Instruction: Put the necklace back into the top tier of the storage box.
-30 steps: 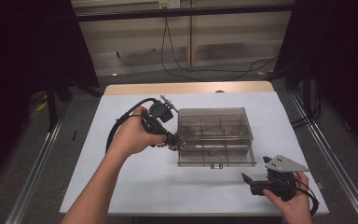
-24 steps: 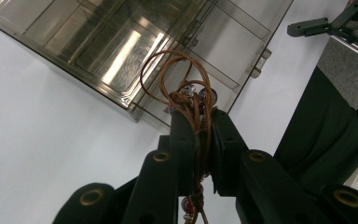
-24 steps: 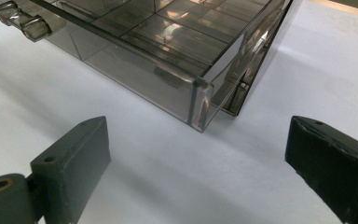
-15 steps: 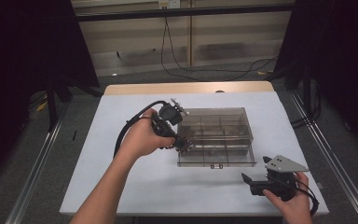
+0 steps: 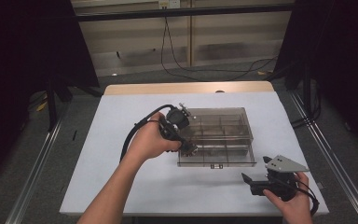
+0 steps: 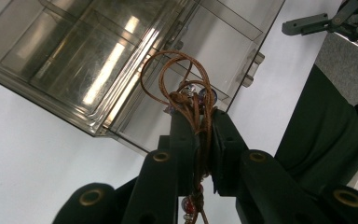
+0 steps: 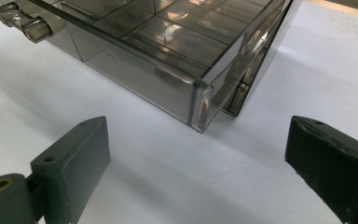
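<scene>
A smoky clear compartment box [image 5: 219, 136] stands open in the middle of the white table, also seen as the box [image 6: 121, 60] and the box [image 7: 168, 51]. My left gripper [image 5: 190, 148] hangs over the box's near-left compartment. In the left gripper view my left gripper [image 6: 200, 126] is shut on a brown cord bracelet with beads [image 6: 186, 95], whose loops stick out above the jaw tips. My right gripper [image 5: 248, 179] rests on the table at the front right, near the box's right corner. My right gripper [image 7: 200, 158] stands open with nothing between its jaws.
The table [image 5: 121, 116] has bare white surface left of and in front of the box. Its wooden far edge [image 5: 186, 87] meets a dark floor with cables. Metal rails run along both sides. The box's latches [image 7: 23, 25] stick out on its front wall.
My left hand has moved right and a little down with the bracelet, from beside the box's left wall to over its near-left compartment. The right hand has stayed where it was.
</scene>
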Tool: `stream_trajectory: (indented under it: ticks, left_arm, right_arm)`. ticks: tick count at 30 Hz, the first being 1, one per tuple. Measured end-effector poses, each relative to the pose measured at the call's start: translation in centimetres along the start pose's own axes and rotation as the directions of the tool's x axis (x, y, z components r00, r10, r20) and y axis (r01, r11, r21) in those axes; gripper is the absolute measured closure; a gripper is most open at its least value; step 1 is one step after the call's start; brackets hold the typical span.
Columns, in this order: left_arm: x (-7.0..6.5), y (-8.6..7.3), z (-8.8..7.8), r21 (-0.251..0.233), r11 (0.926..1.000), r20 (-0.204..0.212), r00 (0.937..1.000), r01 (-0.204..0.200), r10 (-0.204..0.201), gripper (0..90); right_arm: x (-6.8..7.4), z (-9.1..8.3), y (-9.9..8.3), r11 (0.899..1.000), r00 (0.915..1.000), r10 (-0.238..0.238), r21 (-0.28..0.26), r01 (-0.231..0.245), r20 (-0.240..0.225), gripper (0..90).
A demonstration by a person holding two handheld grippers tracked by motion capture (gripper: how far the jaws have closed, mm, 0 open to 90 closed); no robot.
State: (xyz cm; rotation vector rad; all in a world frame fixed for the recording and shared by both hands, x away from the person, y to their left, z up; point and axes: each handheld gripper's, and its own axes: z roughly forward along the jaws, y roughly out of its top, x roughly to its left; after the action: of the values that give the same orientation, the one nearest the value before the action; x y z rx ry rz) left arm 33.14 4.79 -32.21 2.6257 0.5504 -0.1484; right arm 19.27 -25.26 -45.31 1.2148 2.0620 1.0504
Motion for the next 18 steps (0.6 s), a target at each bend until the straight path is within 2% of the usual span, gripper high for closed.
stream_trajectory:
  ticks: [4,6,9,12,14,18]
  left_arm:
    - [-0.1,0.0,0.5,-0.009,0.9999,-0.003,1.0,0.004,-0.004,81.6]
    - [-0.1,0.1,0.7,0.013,0.9999,0.005,1.0,-0.002,0.002,81.6]
    - [-0.2,0.1,1.2,0.005,1.0,0.004,1.0,0.004,-0.004,81.6]
    - [-0.3,0.1,1.6,0.012,0.9999,0.011,0.9999,0.004,-0.004,81.5]
    - [-0.2,0.2,1.9,0.021,0.9997,0.013,0.9999,-0.01,0.01,81.5]
    - [-0.3,0.1,2.4,0.027,0.9996,0.017,0.9999,-0.003,0.003,81.4]
  right_arm:
    - [0.0,0.0,0.0,1.0,1.0,0.001,0.001,-0.001,-0.002,6.2]
    - [0.0,0.0,0.0,1.0,1.0,-0.001,0.0,0.001,-0.001,6.2]
    - [0.0,0.0,0.0,1.0,1.0,0.0,0.001,0.0,-0.001,6.1]
    - [0.0,0.0,0.0,1.0,1.0,-0.003,0.002,0.003,-0.001,6.1]
    - [0.0,0.0,0.0,1.0,1.0,0.001,0.001,-0.001,-0.002,6.1]
    - [0.0,0.0,0.0,1.0,1.0,0.001,0.0,-0.001,0.0,6.2]
